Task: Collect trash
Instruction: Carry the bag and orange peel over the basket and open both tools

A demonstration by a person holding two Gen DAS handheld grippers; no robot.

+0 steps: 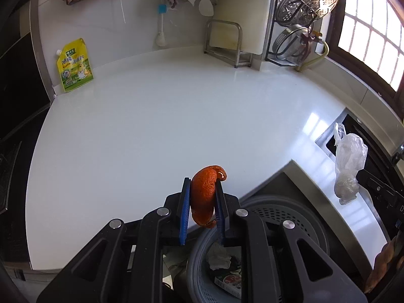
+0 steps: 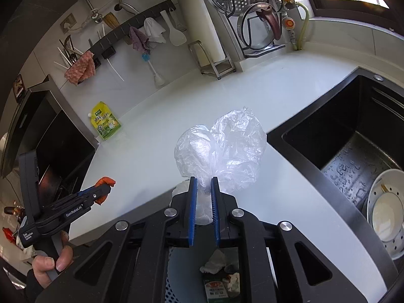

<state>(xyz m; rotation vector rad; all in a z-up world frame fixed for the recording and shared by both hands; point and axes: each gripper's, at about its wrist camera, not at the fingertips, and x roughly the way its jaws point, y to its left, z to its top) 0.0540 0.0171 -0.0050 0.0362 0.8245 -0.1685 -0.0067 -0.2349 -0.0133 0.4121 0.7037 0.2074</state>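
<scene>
My left gripper (image 1: 202,184) is shut on a piece of orange peel (image 1: 205,194), held over the front edge of the white counter (image 1: 151,126), just above a grey trash basket (image 1: 290,209). It shows at the left of the right wrist view (image 2: 104,189) with the peel (image 2: 106,181). My right gripper (image 2: 204,180) is shut on a crumpled clear plastic bag (image 2: 227,146), held above the same basket (image 2: 174,282), which holds tissues and a carton (image 2: 214,290). The bag also shows in the left wrist view (image 1: 349,159).
A yellow-green pouch (image 1: 74,67) leans at the counter's back left. A steel rack (image 1: 224,43) and a dish rack with strainers (image 1: 303,12) stand at the back. A black sink (image 2: 353,139) with a white plate (image 2: 386,209) lies to the right.
</scene>
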